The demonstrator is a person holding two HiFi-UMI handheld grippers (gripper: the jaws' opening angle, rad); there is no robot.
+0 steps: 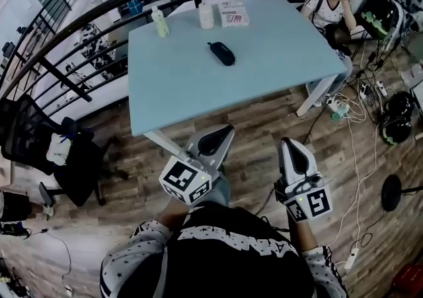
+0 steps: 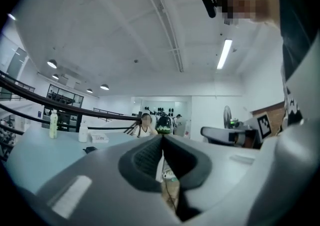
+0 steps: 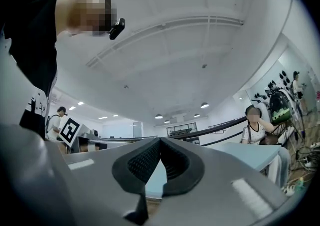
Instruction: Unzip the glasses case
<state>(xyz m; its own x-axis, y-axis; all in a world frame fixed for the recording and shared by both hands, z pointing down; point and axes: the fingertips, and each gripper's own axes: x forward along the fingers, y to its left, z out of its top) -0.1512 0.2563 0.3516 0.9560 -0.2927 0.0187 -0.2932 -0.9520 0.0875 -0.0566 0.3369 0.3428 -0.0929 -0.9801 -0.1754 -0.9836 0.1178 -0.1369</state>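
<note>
Progress at nil, judging by the layout: small dark oval fabric glasses case (image 1: 221,53) lying flat near the middle of the pale blue rectangular table (image 1: 277,72), apparently zipped shut all round, though too small in the head view to make out the slider. Touched by nothing. Left gripper (image 1: 227,131), grey with black ribbed pads, held low in front of the body over the wooden floor (image 1: 264,118), short of the table's near edge and well apart from the case; clenched on nothing, pads meeting at the tips in the left gripper view, with only floor seen through the gap behind them. Right gripper (image 1: 289,144) much the same: pressed together and empty, beside the left one, also short of the table. Beyond the case, along the far edge, a pale green plastic bottle (image 1: 160,22), a white bottle (image 1: 206,16) and a flat printed box (image 1: 233,14), all clear of the work. Seated person (image 1: 327,7) at the far right corner. Left to do, by this reading, everything: reaching over the table, pinning the case with one gripper, catching the zip pull with the other and running it round the edge. Likely hardest part: finding so small a pull tab with such broad pads
</note>
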